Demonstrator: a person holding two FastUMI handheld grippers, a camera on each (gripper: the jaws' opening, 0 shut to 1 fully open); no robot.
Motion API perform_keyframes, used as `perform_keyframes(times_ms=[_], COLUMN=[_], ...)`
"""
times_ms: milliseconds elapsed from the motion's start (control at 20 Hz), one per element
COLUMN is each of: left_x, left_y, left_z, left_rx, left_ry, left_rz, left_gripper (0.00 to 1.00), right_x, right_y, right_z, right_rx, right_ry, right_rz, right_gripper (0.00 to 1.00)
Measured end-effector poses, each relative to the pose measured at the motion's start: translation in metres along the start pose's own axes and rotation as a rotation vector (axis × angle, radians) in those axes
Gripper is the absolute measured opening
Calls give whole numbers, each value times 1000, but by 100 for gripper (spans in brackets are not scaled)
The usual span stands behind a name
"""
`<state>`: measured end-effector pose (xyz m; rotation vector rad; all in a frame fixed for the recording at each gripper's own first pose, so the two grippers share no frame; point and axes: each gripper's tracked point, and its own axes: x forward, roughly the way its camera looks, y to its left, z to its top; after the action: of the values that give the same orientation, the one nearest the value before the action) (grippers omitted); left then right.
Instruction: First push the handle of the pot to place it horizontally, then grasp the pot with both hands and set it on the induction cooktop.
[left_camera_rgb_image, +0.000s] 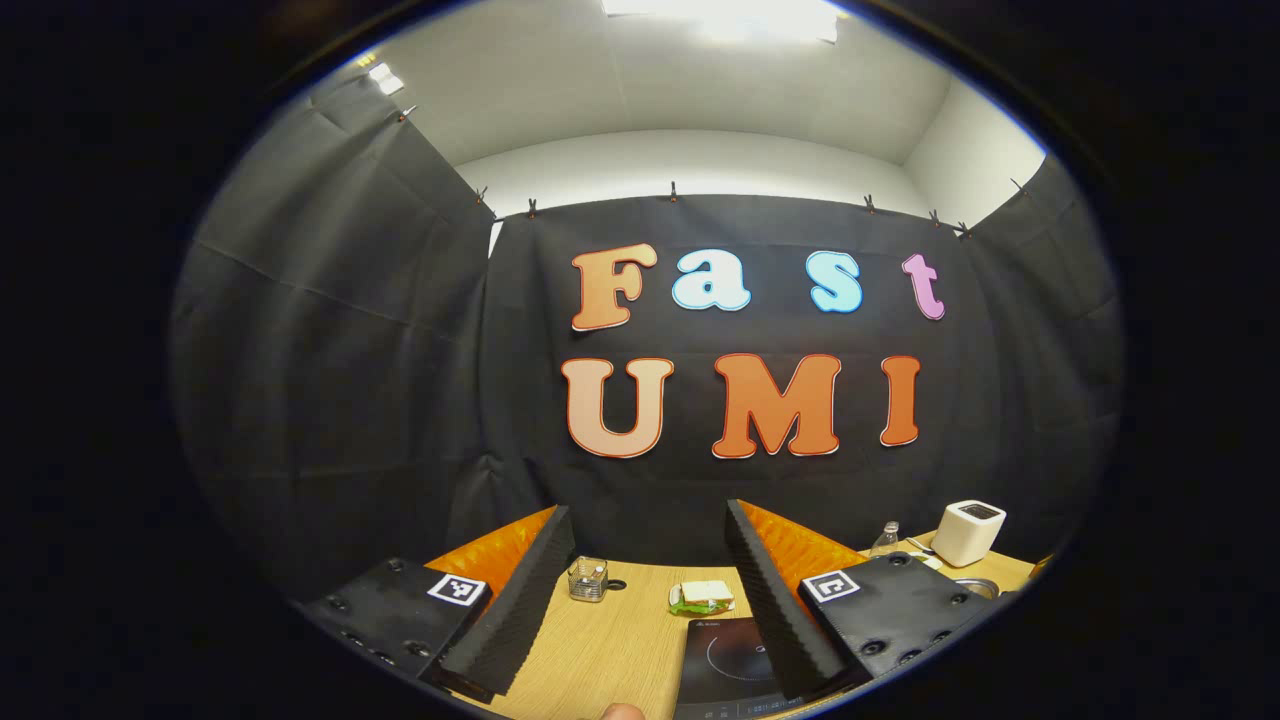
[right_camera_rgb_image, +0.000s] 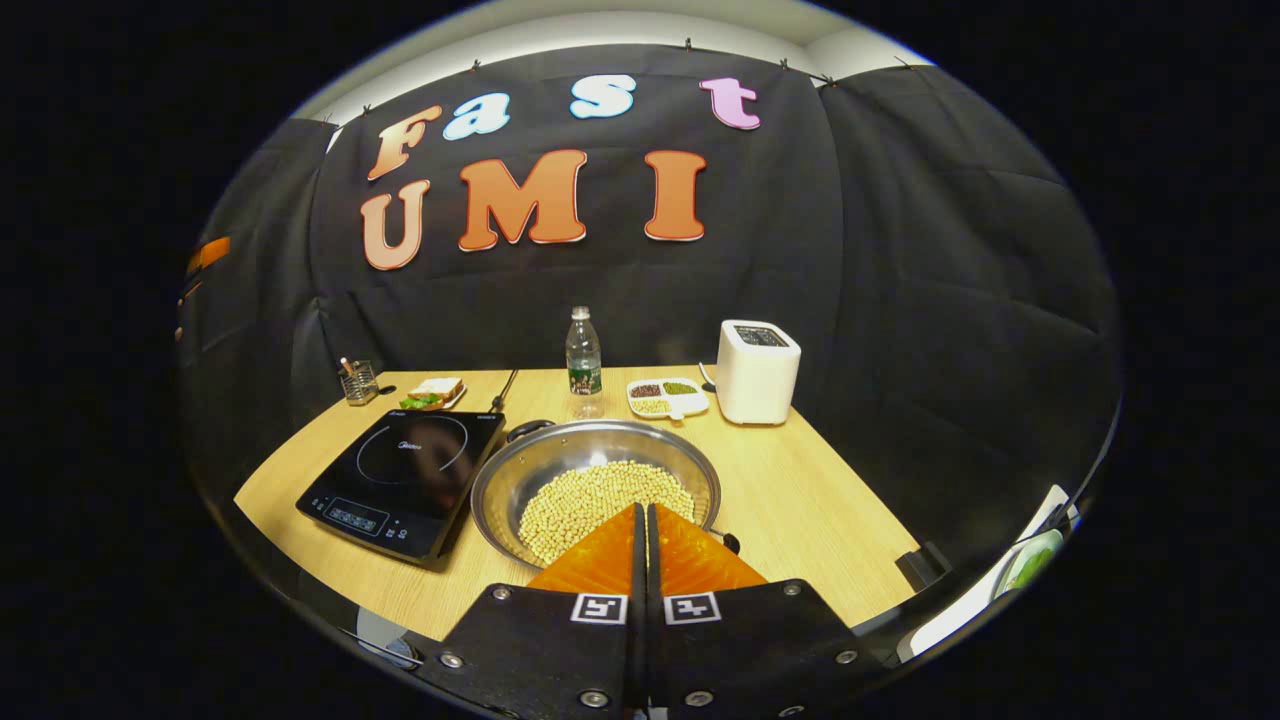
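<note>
The pot (right_camera_rgb_image: 595, 490), holding beans, sits mid-worktop beside the induction cooktop (right_camera_rgb_image: 405, 480). Its handles lie on a far-left to near-right diagonal. The right gripper (right_camera_rgb_image: 641, 545), fingers pressed together and empty, is nearer, directly before the near handle (right_camera_rgb_image: 730, 541). The left gripper (left_camera_rgb_image: 650, 600) is spread wide, raised over the cooktop.

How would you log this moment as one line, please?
left claw: open, raised | right claw: shut, empty, before pot | pot: beside cooktop
</note>
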<state>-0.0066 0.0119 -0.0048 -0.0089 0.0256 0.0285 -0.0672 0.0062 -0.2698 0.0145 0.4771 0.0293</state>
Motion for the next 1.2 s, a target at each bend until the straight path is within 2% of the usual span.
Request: perform_keyframes(times_ms=[650, 1200], left_x=[3, 10], left_y=[-6, -7], left_z=[-6, -10], left_rx=[9, 20], left_ry=[13, 23], left_rz=[-3, 0], left_gripper=[99, 100], right_x=[29, 54], right_y=[-2, -1], right_z=[-83, -113], right_rx=[13, 6], right_ry=[210, 304], right_rz=[0, -13], right_gripper=[0, 0])
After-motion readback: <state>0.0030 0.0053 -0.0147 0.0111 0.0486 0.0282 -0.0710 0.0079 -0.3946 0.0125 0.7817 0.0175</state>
